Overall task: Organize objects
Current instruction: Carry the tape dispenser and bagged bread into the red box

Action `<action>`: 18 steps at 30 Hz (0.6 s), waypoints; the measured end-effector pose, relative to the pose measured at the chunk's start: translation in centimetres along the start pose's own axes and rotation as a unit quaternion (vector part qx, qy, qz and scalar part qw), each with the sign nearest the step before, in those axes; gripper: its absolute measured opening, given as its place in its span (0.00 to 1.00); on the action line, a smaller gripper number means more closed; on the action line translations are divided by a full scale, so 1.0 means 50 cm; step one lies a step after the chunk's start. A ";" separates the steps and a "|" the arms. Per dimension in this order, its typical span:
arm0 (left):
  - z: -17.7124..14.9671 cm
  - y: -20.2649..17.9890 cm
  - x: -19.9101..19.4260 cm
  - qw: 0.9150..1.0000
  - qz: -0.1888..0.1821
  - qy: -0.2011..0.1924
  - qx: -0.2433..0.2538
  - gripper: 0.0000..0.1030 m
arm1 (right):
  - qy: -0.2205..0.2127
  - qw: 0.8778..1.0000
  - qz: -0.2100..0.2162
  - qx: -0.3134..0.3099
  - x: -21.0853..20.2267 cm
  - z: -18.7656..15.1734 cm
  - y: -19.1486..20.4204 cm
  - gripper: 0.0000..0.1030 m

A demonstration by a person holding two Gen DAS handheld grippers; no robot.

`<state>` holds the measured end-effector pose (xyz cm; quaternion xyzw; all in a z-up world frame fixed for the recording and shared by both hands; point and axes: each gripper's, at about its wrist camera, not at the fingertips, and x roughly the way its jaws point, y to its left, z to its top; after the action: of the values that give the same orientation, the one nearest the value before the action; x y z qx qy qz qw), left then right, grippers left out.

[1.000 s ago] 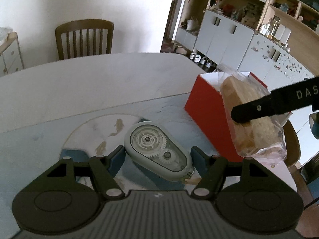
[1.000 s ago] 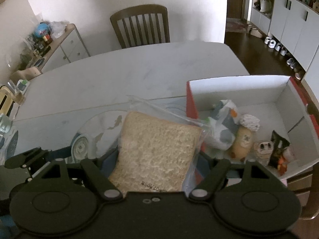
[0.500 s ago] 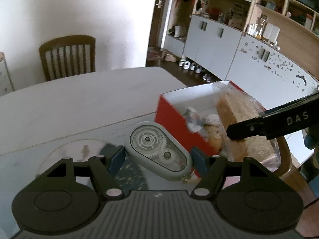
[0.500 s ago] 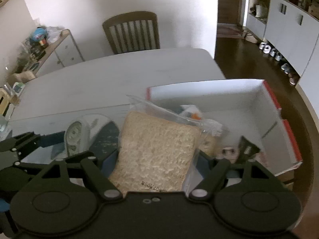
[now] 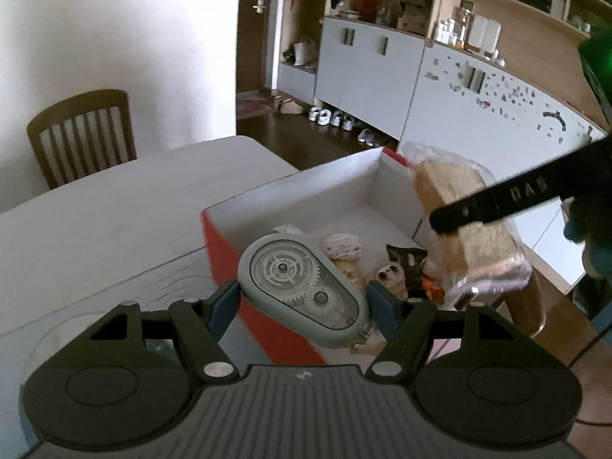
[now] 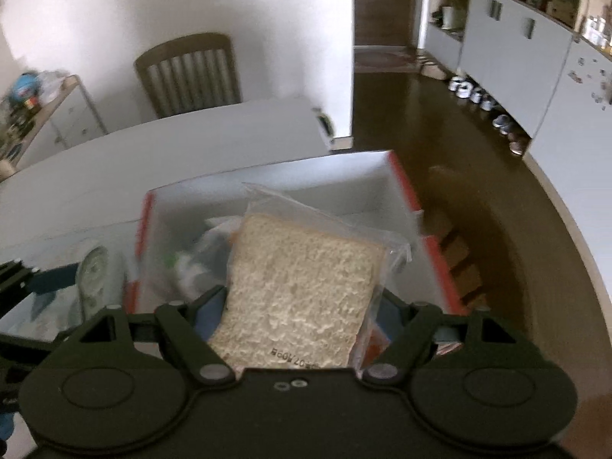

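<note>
My left gripper (image 5: 302,302) is shut on a grey oval gadget with clear gear window (image 5: 302,287), held above the near left corner of the red box (image 5: 264,329). My right gripper (image 6: 298,306) is shut on a bagged slice of bread (image 6: 298,298), held over the same red box (image 6: 440,267). In the left wrist view the bread (image 5: 470,229) hangs over the box's right side, with the right gripper's black finger (image 5: 497,202) across it. The gadget shows at the left of the right wrist view (image 6: 90,279). Several small packets (image 5: 405,271) lie inside the box.
The box stands at the right end of a white table (image 5: 114,206). A wooden chair (image 5: 82,134) stands at the table's far side. White cabinets (image 5: 367,65) and shoes on the dark floor (image 5: 332,118) are beyond. A low sideboard (image 6: 46,122) is at far left.
Both grippers have moved right and up with their loads, from over the patterned mat to over the red box. Both stay shut.
</note>
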<state>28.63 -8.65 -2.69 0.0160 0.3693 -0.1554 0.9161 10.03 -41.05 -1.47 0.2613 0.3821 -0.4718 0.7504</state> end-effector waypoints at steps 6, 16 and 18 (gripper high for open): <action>0.026 -0.034 0.049 1.000 -0.001 0.014 0.011 0.70 | -0.003 1.000 -0.014 0.018 0.026 0.021 -0.055 0.77; 0.040 -0.075 0.143 0.998 0.019 0.046 0.037 0.70 | 0.013 1.000 0.004 -0.006 0.092 0.057 -0.043 0.77; 0.039 -0.076 0.160 0.998 0.022 0.055 0.033 0.70 | 0.022 1.000 -0.002 -0.005 0.112 0.054 -0.036 0.77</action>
<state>34.21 -14.74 -6.40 0.0628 0.4135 -0.1466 0.8964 10.77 -46.68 -4.58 0.2673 0.4016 -0.4653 0.7421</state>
